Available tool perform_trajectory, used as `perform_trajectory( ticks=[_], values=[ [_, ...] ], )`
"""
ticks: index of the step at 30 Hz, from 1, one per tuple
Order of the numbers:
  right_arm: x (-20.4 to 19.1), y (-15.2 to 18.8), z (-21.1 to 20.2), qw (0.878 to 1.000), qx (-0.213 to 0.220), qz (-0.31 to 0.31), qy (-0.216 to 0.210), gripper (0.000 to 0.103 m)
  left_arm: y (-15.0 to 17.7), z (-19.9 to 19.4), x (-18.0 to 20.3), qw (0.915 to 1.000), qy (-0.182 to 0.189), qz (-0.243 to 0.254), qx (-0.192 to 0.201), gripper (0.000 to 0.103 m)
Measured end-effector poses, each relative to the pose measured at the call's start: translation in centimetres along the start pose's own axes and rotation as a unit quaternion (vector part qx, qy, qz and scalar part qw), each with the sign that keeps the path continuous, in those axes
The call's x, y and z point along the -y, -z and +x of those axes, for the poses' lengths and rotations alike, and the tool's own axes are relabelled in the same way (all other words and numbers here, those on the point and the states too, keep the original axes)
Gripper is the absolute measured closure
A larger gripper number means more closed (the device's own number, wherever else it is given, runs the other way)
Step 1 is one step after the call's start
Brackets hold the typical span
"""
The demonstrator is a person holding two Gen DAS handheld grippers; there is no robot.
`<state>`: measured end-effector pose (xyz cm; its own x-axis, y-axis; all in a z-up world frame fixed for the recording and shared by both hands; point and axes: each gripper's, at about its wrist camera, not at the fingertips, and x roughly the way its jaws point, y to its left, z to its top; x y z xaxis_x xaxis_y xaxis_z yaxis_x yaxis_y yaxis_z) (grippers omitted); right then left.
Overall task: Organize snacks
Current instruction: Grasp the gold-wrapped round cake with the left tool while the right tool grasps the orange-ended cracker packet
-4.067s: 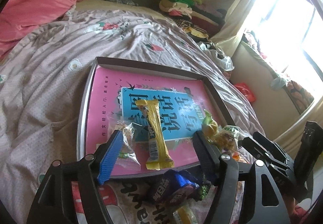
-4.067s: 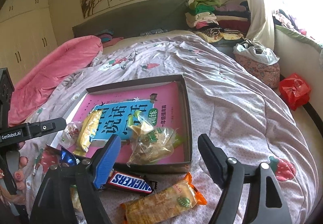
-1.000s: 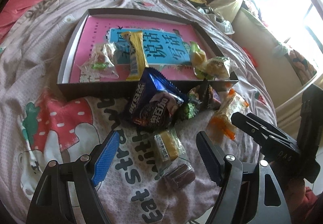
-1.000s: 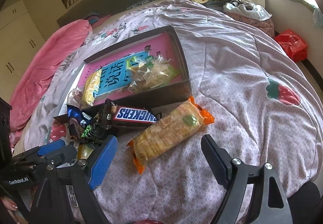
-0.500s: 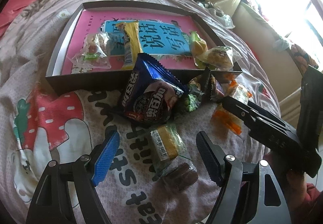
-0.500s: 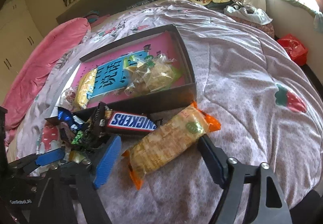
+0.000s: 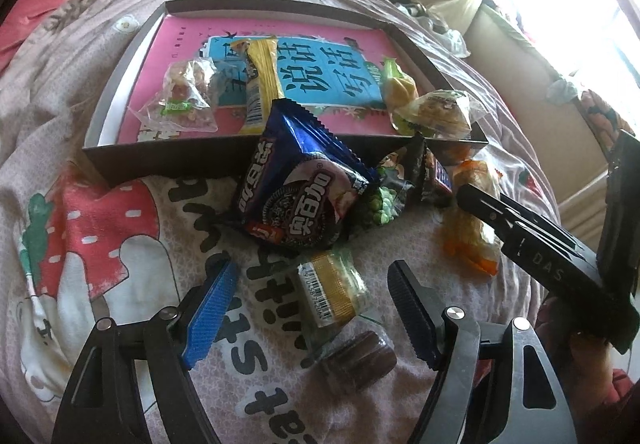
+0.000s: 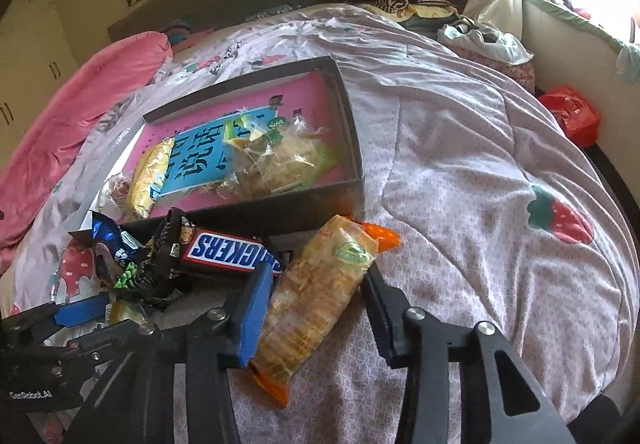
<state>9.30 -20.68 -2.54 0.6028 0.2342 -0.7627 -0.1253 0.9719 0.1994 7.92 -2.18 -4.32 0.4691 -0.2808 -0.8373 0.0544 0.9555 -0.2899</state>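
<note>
Now my right gripper point(image 8: 316, 300) straddles the cracker pack point(image 8: 320, 296) below the box point(image 8: 352, 131), unclenched for grabbing; left gripper point(image 7: 312, 308) gapes too.

Both fisheye views look forward and down, close over the near end of the bed point(image 7: 100, 252), toward the far headboard. The left view sits lower; both share the box point(image 8: 352, 147) and the loose snacks.

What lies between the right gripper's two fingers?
In the right wrist view, the orange-ended cracker pack lies lengthwise between the open right gripper's fingers, on the bedspread.
</note>
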Motion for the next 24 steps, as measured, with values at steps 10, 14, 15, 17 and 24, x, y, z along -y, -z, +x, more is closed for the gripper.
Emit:
perform_trajectory(
  ticks=[10, 14, 15, 17, 24],
  values=[
    [0.3, 0.1, -0.1, 1.0, -0.004, 0.007, -0.016, 0.065, 0.1, 1.2, 0.9, 0.9997, -0.001, 0.017, -0.019, 0.053],
    [0.3, 0.0, 0.4, 1.0, -0.009, 0.008, -0.018, 0.065, 0.2, 1.5, 1.4, 0.9994, -0.012, 0.025, -0.019, 0.054],
    [0.4, 0.0, 0.6, 1.0, -0.012, 0.008, -0.018, 0.065, 0.2, 1.5, 1.6, 0.9993, -0.015, 0.029, -0.017, 0.055],
    [0.4, 0.0, 0.9, 1.0, -0.019, 0.008, -0.019, 0.065, 0.2, 1.6, 1.7, 0.9992, -0.018, 0.033, -0.015, 0.057],
    [0.3, 0.1, 0.9, 1.0, -0.022, -0.003, -0.02, 0.066, 0.2, 1.4, 1.3, 0.9995, -0.004, 0.028, -0.013, 0.068]
  ],
)
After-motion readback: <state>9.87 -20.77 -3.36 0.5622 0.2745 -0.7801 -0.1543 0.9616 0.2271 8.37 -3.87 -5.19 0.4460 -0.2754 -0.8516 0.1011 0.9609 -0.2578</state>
